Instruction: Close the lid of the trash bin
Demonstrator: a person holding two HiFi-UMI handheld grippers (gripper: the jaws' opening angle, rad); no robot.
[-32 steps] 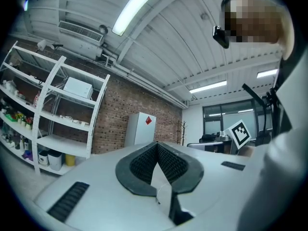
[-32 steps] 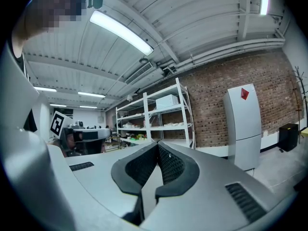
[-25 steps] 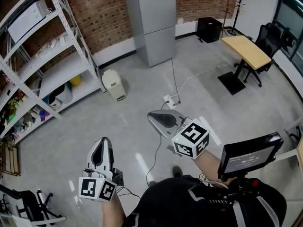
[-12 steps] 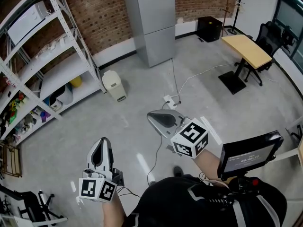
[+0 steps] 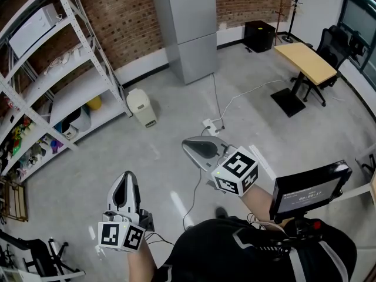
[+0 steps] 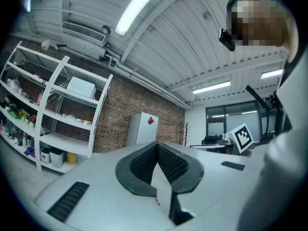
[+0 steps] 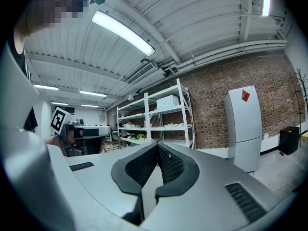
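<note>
A small cream trash bin (image 5: 141, 106) stands on the concrete floor by the foot of the metal shelving, far ahead of both grippers. It is too small here to tell how its lid sits. My left gripper (image 5: 127, 175) is held low at the left, pointing toward the shelves, shut with nothing in it. My right gripper (image 5: 188, 144) is held at the middle, also shut and empty. In the left gripper view the left gripper (image 6: 157, 146) has its pads pressed together. The right gripper (image 7: 158, 146) shows the same in its own view. The bin shows in neither gripper view.
White metal shelving (image 5: 56, 93) with boxes and small items runs along the left. A tall grey cabinet (image 5: 187, 28) stands against the brick wall. A power strip with cables (image 5: 210, 124) lies on the floor ahead. A wooden desk (image 5: 305, 63) and chairs stand at the right.
</note>
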